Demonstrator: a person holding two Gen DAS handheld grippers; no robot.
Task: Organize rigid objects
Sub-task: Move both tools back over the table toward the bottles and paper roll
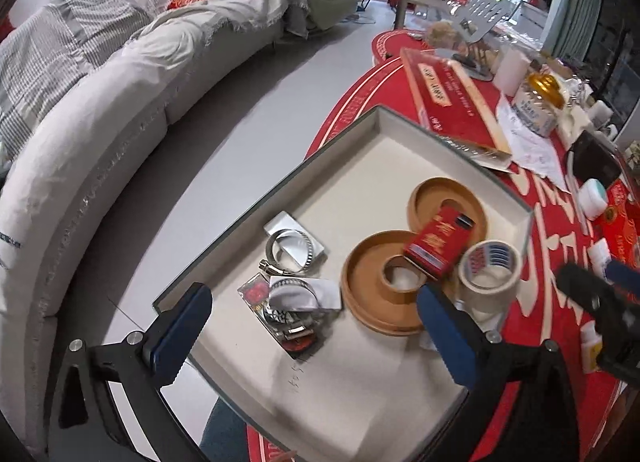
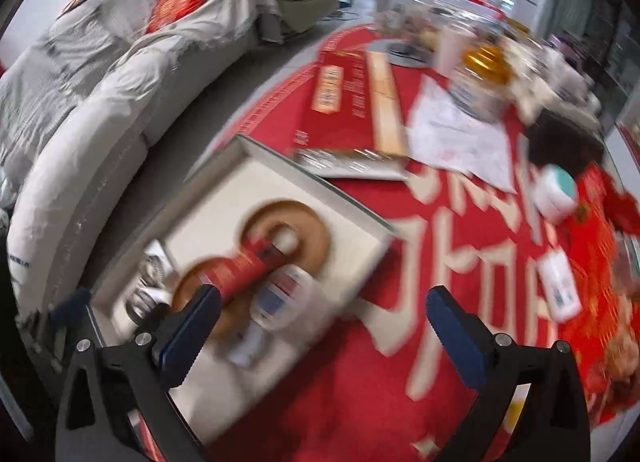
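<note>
A shallow white tray with a grey rim sits on the red tablecloth. In it lie two brown rings, a small red box leaning across them, a tape roll, two metal hose clamps and a watch. My left gripper hovers open over the tray's near part, with nothing pressed between its pads. My right gripper stands open above the tray's right edge and the cloth, holding nothing. The blurred right wrist view shows the red box and tape roll just beyond its left finger.
Behind the tray lies a long red gift box, with papers and a gold-lidded jar beyond. A teal-lidded white pot and small white bottles stand to the right. A grey sofa runs past the table's left edge.
</note>
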